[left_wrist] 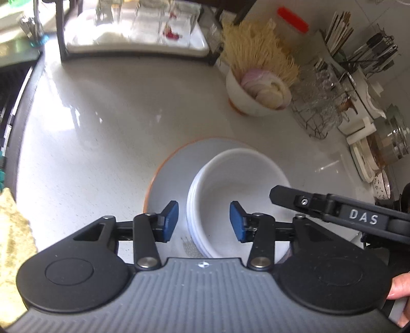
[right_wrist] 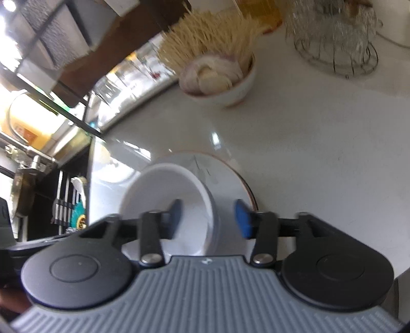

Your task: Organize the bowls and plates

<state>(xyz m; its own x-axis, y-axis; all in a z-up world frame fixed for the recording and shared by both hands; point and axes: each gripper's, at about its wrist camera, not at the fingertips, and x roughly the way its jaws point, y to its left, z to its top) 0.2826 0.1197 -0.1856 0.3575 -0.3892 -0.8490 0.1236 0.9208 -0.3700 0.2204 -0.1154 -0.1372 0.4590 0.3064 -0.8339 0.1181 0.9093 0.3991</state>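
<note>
while both grippers hang over the pale countertop (left_wrist: 102,133), the stack of white bowls (left_wrist: 238,202) sits on the orange-rimmed plate (left_wrist: 169,179), right in the middle of things. left gripper (left_wrist: 204,221) has its blue pads spread apart, one pad outside the near rim of the bowl stack and one inside it, nothing pinched between them. right gripper (right_wrist: 208,217) is parted as well, straddling the bowl wall from the other side, left pad over the bowl's hollow, right pad out over the plate; whether either pad touches the rim cannot be told through the blur. in the left wrist view a black finger of the right gripper reaches in from the right across the stack's far edge, and white lettering on it reads "das".

around them: a white bowl of sliced onion (left_wrist: 258,92) stands further back, with a bundle of pale dry noodles (left_wrist: 256,48) just behind it. a wire basket of glassware (left_wrist: 320,102) sits to its right, then a holder of chopsticks and cutlery (left_wrist: 358,43) and a container with an orange lid (left_wrist: 293,19). a black-framed rack with a white tray (left_wrist: 135,30) stands at the back left, and a yellowish cloth (left_wrist: 12,235) lies at the left edge. a faint grey leaf-like pattern shows on the plate.
</note>
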